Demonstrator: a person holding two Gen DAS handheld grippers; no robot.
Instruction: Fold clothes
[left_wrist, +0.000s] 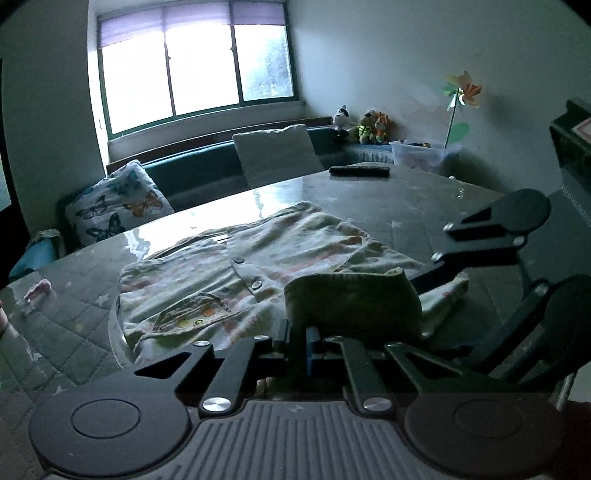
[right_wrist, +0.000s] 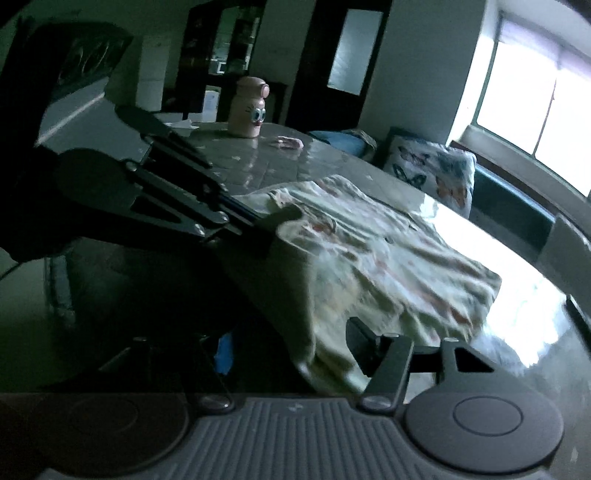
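1. The garment (left_wrist: 258, 266) is a pale, printed piece with buttons (left_wrist: 256, 284) and a small pocket (left_wrist: 195, 314); it lies on the glossy worktop (left_wrist: 406, 199), spread mostly flat in its far part.
2. The near edge of the garment is lifted off the worktop and makes a raised fold (left_wrist: 354, 299) just in front of the left camera.
3. The left gripper (left_wrist: 310, 341) has its fingers drawn narrow together, and the raised fold of cloth sits between them, so it holds the garment.
4. The right gripper (right_wrist: 332, 354) is mostly covered by hanging cloth in its own view. The cloth drapes down between its fingers, and in the left view its fingers (left_wrist: 428, 273) go into the fold, so it seems to hold the garment too.
5. The two grippers are close beside each other at the same lifted edge; in the right view the left gripper (right_wrist: 258, 230) comes in from the left side and meets the cloth at a corner.
6. On the far part of the worktop there is a dark remote control (left_wrist: 360, 171).
7. A pink bottle with cartoon eyes (right_wrist: 251, 109) stands upright on the other end of the worktop, well apart from the garment.
8. A butterfly cushion (left_wrist: 118, 205) leans on the bench under the window (left_wrist: 195, 70).
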